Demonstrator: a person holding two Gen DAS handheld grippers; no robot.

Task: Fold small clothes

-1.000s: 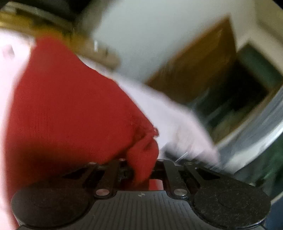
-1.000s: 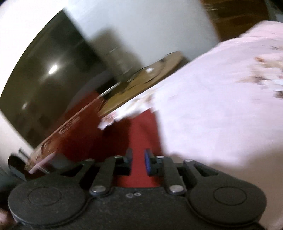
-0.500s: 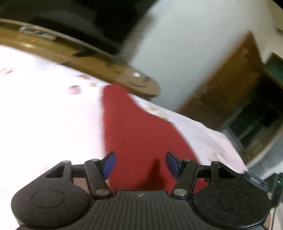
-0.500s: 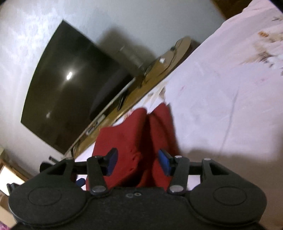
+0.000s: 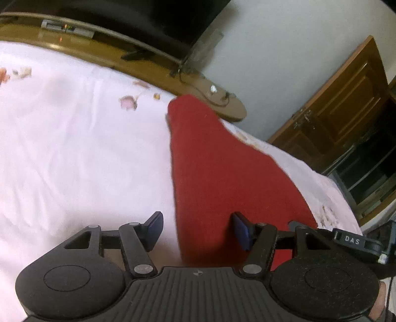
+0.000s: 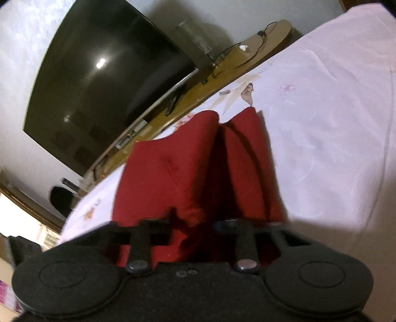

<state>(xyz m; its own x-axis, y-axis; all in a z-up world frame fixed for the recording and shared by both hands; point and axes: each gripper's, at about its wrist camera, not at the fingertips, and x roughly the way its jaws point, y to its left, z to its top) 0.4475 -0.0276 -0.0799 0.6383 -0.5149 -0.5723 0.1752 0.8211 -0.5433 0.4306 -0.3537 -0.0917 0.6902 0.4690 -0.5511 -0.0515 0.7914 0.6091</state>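
Through the left wrist camera the left gripper [image 5: 196, 229] hangs over a bed covered by a pale pink sheet [image 5: 81, 153] with a faint flower print, and its jaws stand apart with nothing pressed between them. The left edge of a red knitted garment [image 5: 222, 168] lies in the gap nearer the right blue pad, while bare sheet shows by the left pad. The garment lies flat on the sheet as a long red strip that narrows toward the far edge of the bed. Beyond the bed runs a low wooden shelf [image 5: 148, 62] with a cable on it, a dark television [image 5: 138, 17] above it and a brown wooden door [image 5: 346, 104] at the right; part of the other gripper shows at the right border. Through the right wrist camera the right gripper [image 6: 195, 224] sits low over the near end of the same garment [image 6: 173, 171], and its jaws are closing — red cloth lies bunched between them, though motion blur hides whether the pads already press it. From here the garment shows two lobes side by side with a dark crease between them, spread on the sheet [image 6: 334, 123] and pointing toward the shelf [image 6: 237, 59] and the television [image 6: 104, 74].
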